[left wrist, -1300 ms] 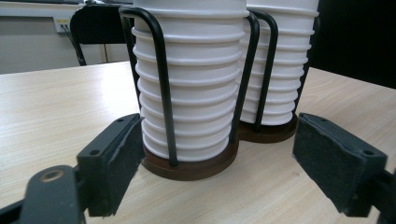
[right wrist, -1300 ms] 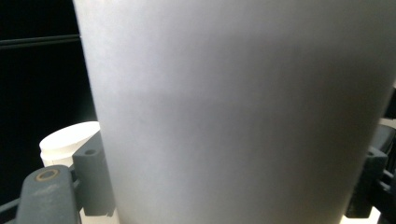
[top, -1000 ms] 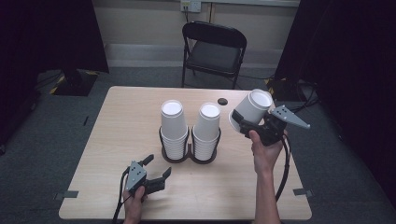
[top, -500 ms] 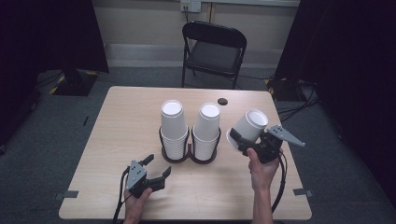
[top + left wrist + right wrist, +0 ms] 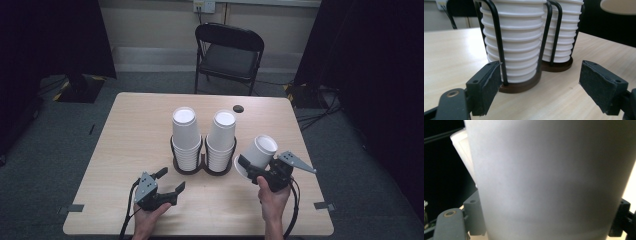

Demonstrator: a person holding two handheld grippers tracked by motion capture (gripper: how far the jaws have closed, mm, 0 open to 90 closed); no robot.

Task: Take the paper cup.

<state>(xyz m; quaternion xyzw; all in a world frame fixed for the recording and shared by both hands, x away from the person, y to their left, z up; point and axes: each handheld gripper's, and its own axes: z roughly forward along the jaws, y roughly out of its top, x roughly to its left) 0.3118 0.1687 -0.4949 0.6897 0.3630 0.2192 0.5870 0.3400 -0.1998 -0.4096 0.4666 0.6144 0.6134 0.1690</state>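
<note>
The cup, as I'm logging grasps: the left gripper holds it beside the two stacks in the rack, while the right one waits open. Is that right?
Sides are swapped. In the high view the right gripper is shut on the cup, beside the two stacks in the rack; the left gripper waits open, as the left gripper view confirms.

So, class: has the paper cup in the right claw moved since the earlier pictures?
Yes. The paper cup in the right claw has come down and leftward, from above the table's right edge to beside the cup holder.
</note>
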